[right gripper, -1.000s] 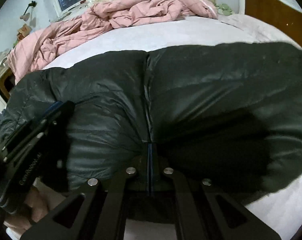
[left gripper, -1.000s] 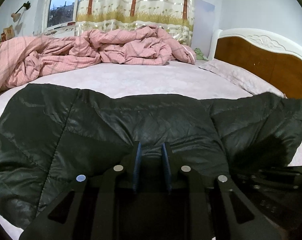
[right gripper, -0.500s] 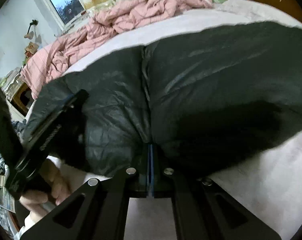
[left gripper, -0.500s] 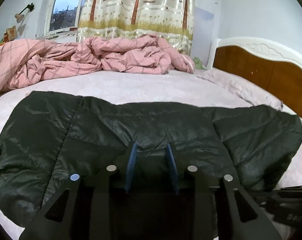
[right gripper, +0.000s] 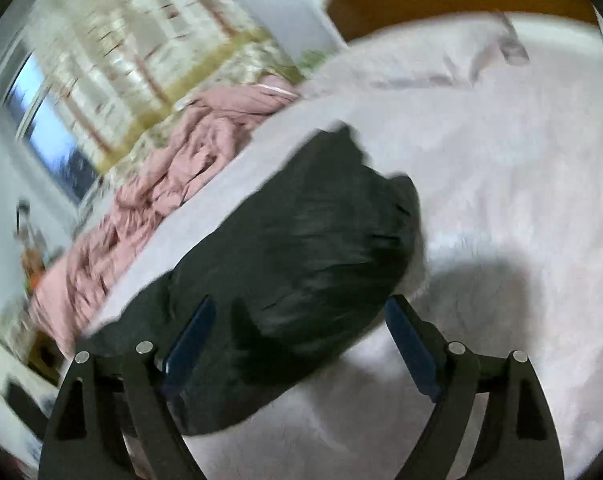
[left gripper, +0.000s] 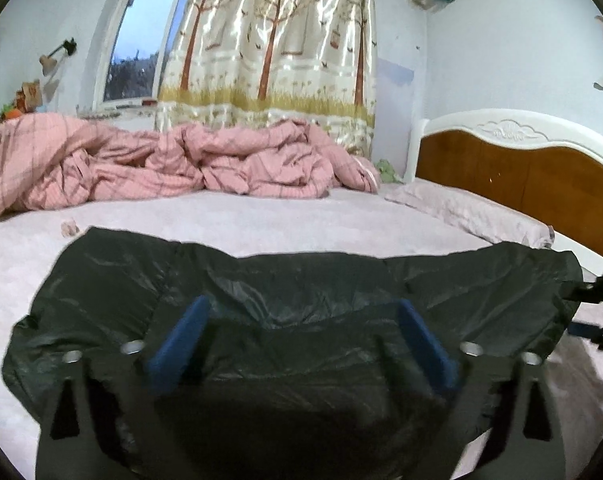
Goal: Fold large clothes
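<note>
Wide apart, the blue pads of the left gripper [left gripper: 303, 334] stand over the near edge of a black jacket [left gripper: 301, 300], its jaws opening and gripping nothing. The right gripper [right gripper: 299, 340] is likewise opening, its pads clear of the cloth, with the jacket's right end lying between and beyond them; that view is tilted and blurred. The jacket lies spread flat across the near part of a bed [left gripper: 261, 220] covered in a pale pink sheet. To the far left sits a crumpled pink quilt [left gripper: 173, 164]; to the right, a pillow [left gripper: 465, 212] rests against a wood headboard [left gripper: 521, 172] with white trim. Behind the quilt hangs a tree-print curtain [left gripper: 277, 40] beside a window [left gripper: 137, 48].
</note>
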